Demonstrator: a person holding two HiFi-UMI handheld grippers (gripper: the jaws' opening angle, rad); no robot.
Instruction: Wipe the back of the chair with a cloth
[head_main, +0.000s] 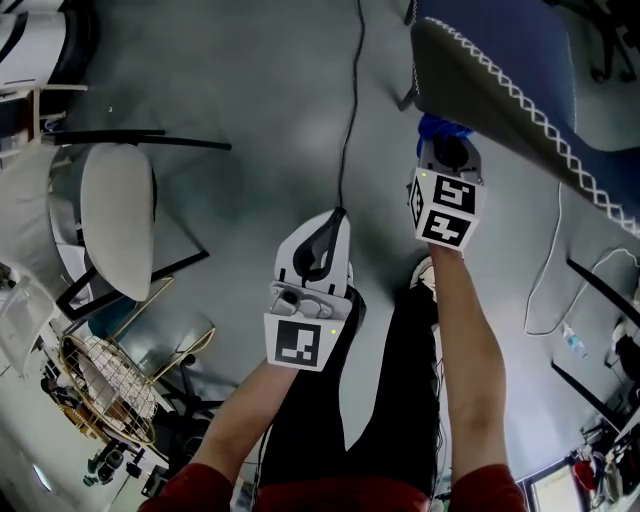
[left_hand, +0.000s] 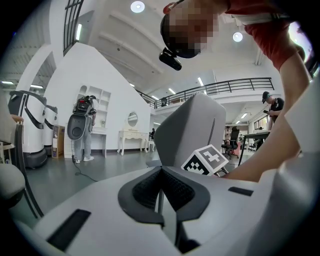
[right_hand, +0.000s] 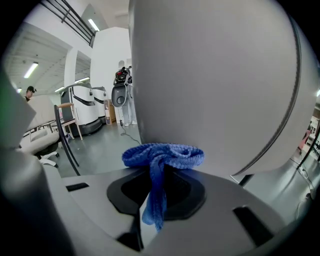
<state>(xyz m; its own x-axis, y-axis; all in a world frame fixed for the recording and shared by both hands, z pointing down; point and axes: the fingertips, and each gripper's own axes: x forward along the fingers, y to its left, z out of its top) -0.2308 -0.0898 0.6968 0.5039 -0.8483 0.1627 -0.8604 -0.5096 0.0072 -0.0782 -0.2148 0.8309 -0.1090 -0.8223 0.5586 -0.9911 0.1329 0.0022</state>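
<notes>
Standing far to the left of the chair back (head_main: 520, 60), a white chair (head_main: 115, 215) and a wire basket (head_main: 105, 385) were on the grey floor (head_main: 250, 80). A black cable (head_main: 352, 100) ran over the floor, also left of the chair back.

The left tool (head_main: 335, 225) was held in the air, apart from the chair back and lower in the head view. In the left gripper view its jaws were clenched together with nothing between them (left_hand: 161, 172), and the chair back (left_hand: 197, 127) rose just behind it.

The right tool (head_main: 452, 150) was up at the lower edge of the chair back. Its jaws were closed on a blue cloth (right_hand: 162, 157). One end of the cloth hung down between the jaws and the bunched part lay against the grey surface of the chair back (right_hand: 215, 85). In the head view the cloth (head_main: 437, 127) showed as a small blue piece touching the chair back.
</notes>
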